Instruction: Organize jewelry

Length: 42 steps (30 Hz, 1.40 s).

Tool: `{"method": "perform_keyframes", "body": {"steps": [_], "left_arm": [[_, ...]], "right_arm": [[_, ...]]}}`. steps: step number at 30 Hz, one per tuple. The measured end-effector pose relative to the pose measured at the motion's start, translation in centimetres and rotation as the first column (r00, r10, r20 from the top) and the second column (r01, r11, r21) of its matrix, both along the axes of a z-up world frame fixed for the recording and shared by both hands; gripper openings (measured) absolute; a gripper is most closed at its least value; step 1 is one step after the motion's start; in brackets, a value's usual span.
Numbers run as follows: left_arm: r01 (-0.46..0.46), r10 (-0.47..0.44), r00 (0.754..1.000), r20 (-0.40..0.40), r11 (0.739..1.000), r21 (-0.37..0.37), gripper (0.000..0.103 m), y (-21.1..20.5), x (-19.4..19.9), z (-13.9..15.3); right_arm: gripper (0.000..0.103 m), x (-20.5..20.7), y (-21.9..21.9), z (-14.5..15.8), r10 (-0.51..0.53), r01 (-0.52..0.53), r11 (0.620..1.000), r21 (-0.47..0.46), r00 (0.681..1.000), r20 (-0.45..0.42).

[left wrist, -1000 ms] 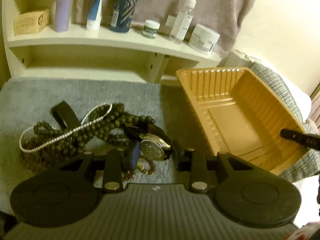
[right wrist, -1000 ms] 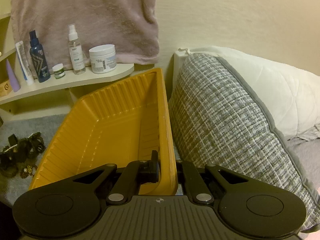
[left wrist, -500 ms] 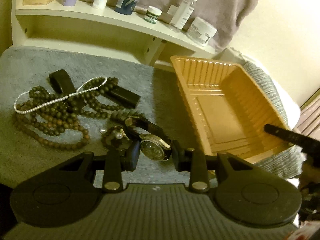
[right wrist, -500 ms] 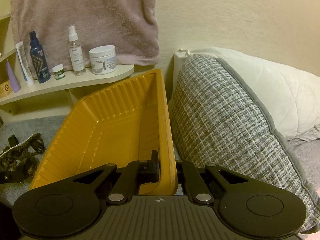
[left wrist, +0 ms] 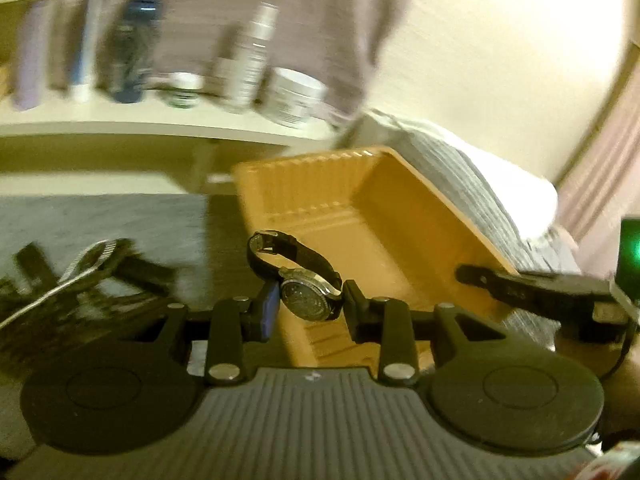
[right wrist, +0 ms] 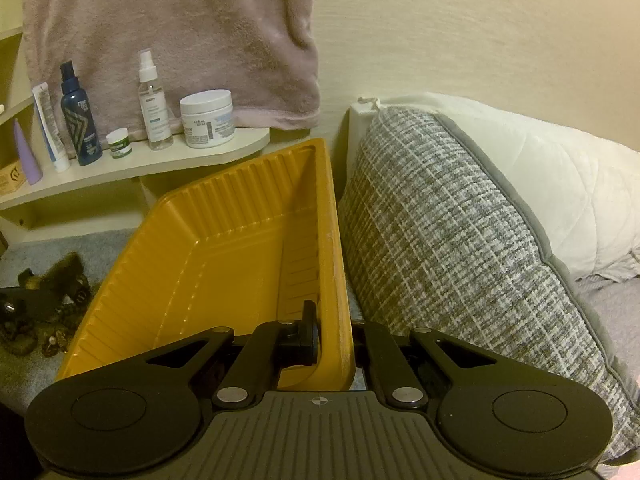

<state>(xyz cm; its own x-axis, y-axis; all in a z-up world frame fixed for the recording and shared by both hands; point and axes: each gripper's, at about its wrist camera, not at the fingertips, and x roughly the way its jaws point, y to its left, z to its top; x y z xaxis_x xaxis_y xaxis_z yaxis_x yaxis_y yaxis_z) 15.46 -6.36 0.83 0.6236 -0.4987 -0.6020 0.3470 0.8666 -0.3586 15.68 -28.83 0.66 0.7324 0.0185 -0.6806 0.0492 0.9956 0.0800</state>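
My left gripper (left wrist: 310, 300) is shut on a wristwatch (left wrist: 306, 296) with a black strap, held in the air over the near left rim of the orange tray (left wrist: 400, 216). A pile of dark bead strands and a pearl strand (left wrist: 80, 276) lies on the grey cloth at the left. My right gripper (right wrist: 334, 328) is shut on the tray's right wall (right wrist: 334, 240) and holds the tray tilted. The bead pile (right wrist: 48, 304) shows at the left of the right wrist view, with the left gripper's tip over it.
A cream shelf (right wrist: 140, 168) behind holds bottles, a tube and a white jar (right wrist: 206, 118). A pink towel (right wrist: 180, 32) hangs on the wall. A grey woven cushion (right wrist: 460, 240) and a white pillow (right wrist: 540, 184) lie right of the tray.
My left gripper lifted the watch off the jewelry pile and carried it right and up toward the tray. My right gripper and the tray stayed in place.
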Motion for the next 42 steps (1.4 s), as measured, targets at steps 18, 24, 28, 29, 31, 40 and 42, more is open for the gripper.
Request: {"method": "perform_keyframes", "body": {"steps": [18, 24, 28, 29, 31, 40, 42], "left_arm": [[0.065, -0.073, 0.996, 0.056, 0.989, 0.132, 0.034, -3.6, -0.4, -1.2], [-0.009, -0.002, 0.997, 0.081, 0.99, 0.139, 0.034, -1.3, -0.8, -0.5], [-0.087, 0.074, 0.994, 0.086, 0.982, 0.167, 0.034, 1.0, -1.2, -0.9], [-0.106, 0.091, 0.992, 0.091, 0.977, 0.184, 0.034, 1.5, -1.3, -1.1], [-0.142, 0.123, 0.988, 0.095, 0.963, 0.229, 0.034, 2.6, -1.6, -1.7], [-0.192, 0.185, 0.981, 0.052, 0.922, 0.336, 0.034, 5.3, -2.1, -4.8], [-0.18, 0.175, 0.984, 0.045, 0.923, 0.341, 0.034, 5.0, -2.1, -5.3]], "right_arm": [[0.004, -0.4, 0.2, -0.2, 0.015, -0.015, 1.0, -0.01, 1.0, 0.009], [0.004, -0.3, 0.3, -0.1, 0.028, -0.028, 0.999, -0.022, 1.0, 0.002], [0.004, -0.3, 0.3, 0.0, 0.031, -0.031, 0.999, -0.024, 1.0, 0.0], [0.004, -0.2, 0.3, 0.0, 0.032, -0.032, 0.999, -0.025, 0.999, -0.001], [0.004, -0.2, 0.3, 0.0, 0.033, -0.033, 0.999, -0.027, 0.999, -0.001], [0.004, -0.2, 0.3, -0.2, 0.032, -0.032, 0.999, -0.03, 0.999, -0.004], [0.004, -0.1, 0.2, -0.2, 0.033, -0.033, 0.999, -0.03, 0.999, -0.005]]}}
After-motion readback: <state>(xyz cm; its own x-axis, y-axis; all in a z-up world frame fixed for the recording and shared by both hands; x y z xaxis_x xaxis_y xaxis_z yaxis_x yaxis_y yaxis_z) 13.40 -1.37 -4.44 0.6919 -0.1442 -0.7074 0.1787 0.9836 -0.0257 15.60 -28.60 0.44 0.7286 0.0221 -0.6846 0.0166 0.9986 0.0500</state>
